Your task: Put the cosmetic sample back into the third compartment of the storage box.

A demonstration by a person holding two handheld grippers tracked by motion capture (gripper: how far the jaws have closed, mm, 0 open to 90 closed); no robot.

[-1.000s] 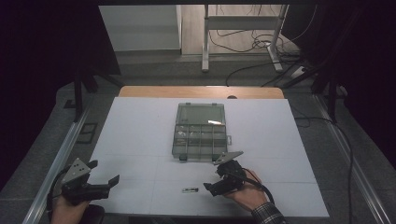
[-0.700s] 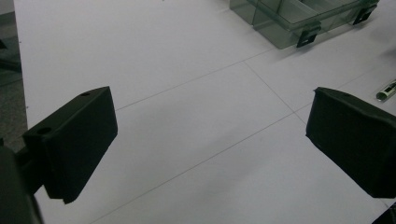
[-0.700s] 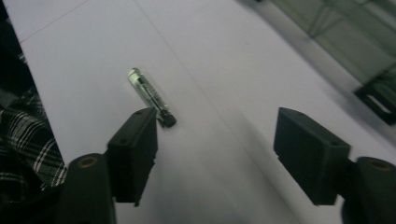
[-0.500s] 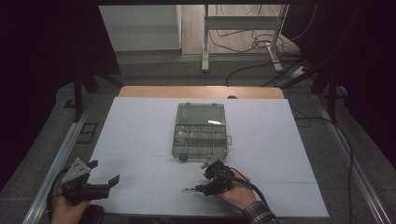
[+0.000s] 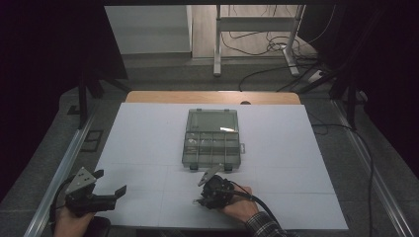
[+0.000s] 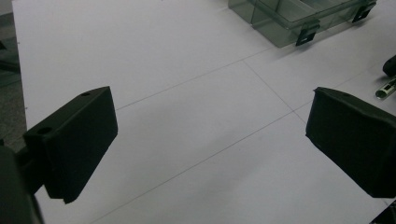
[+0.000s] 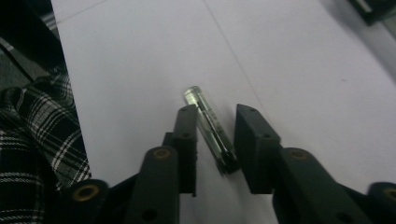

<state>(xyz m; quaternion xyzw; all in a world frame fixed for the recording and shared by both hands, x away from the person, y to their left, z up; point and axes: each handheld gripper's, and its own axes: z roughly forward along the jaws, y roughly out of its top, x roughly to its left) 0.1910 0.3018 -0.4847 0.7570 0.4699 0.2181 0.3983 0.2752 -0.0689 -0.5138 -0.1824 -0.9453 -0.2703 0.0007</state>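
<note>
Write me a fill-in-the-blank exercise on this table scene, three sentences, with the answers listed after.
1. The small clear tube lies between the jaws of the ____ gripper.
2. The left gripper hangs over bare table with its jaws ____.
3. The clear compartment box lies on the table with its lid ____.

Missing words: right; open; open

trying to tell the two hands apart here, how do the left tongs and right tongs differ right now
The left tongs stand wide open over bare white table; the right tongs have just been closing and sit narrow. Nothing lies between the left jaws; a small clear tube lies between the right ones, pads not plainly pressing it. Both have black jaws and are hand-held, low at the table's near edge.
</note>
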